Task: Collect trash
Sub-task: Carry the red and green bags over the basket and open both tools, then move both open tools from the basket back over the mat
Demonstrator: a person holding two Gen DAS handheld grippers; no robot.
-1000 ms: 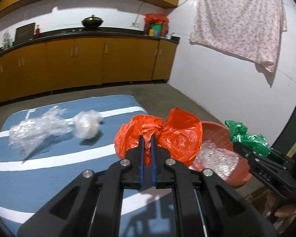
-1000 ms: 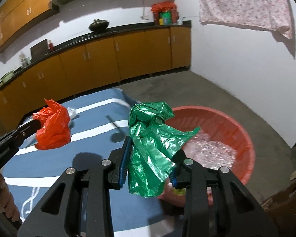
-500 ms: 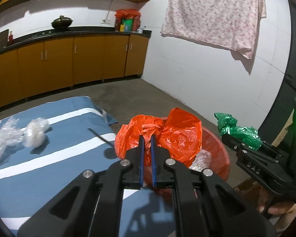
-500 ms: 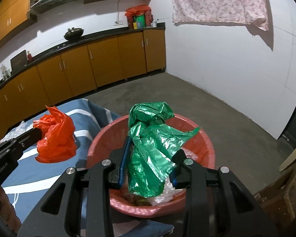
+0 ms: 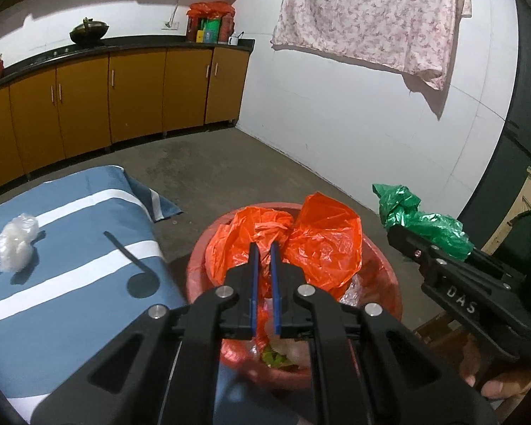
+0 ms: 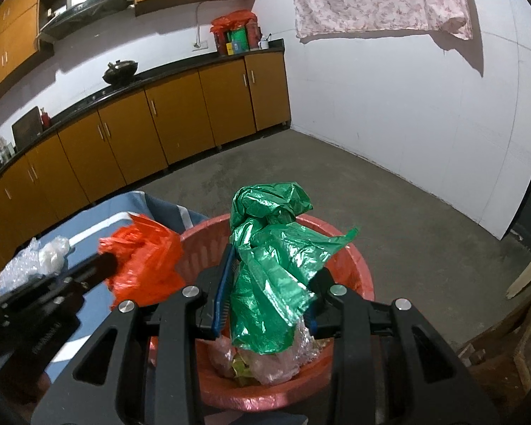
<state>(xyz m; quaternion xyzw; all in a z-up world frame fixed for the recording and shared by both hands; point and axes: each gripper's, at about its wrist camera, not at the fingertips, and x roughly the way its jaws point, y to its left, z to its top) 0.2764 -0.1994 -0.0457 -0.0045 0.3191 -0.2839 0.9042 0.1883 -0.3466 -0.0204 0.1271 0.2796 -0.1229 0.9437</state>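
My left gripper (image 5: 264,248) is shut on a crumpled orange plastic bag (image 5: 301,241) and holds it over the red basin (image 5: 389,283). My right gripper (image 6: 276,269) is shut on a crumpled green plastic bag (image 6: 272,269) and holds it above the same red basin (image 6: 354,265). Clear plastic wrap and other scraps lie inside the basin (image 6: 272,364). The orange bag (image 6: 141,265) and the left gripper show at the left of the right wrist view. The green bag (image 5: 421,219) shows at the right of the left wrist view.
A blue mat with white stripes (image 5: 70,265) lies left of the basin, with clear bubble wrap (image 5: 16,241) on it. Orange kitchen cabinets (image 5: 124,88) run along the back wall. A floral cloth (image 5: 371,10) hangs on the white wall. Bare concrete floor (image 6: 407,212) lies beyond the basin.
Both grippers have moved right from over the blue mat to above the red basin, each still holding its bag. The bubble wrap has slid to the far left of view.
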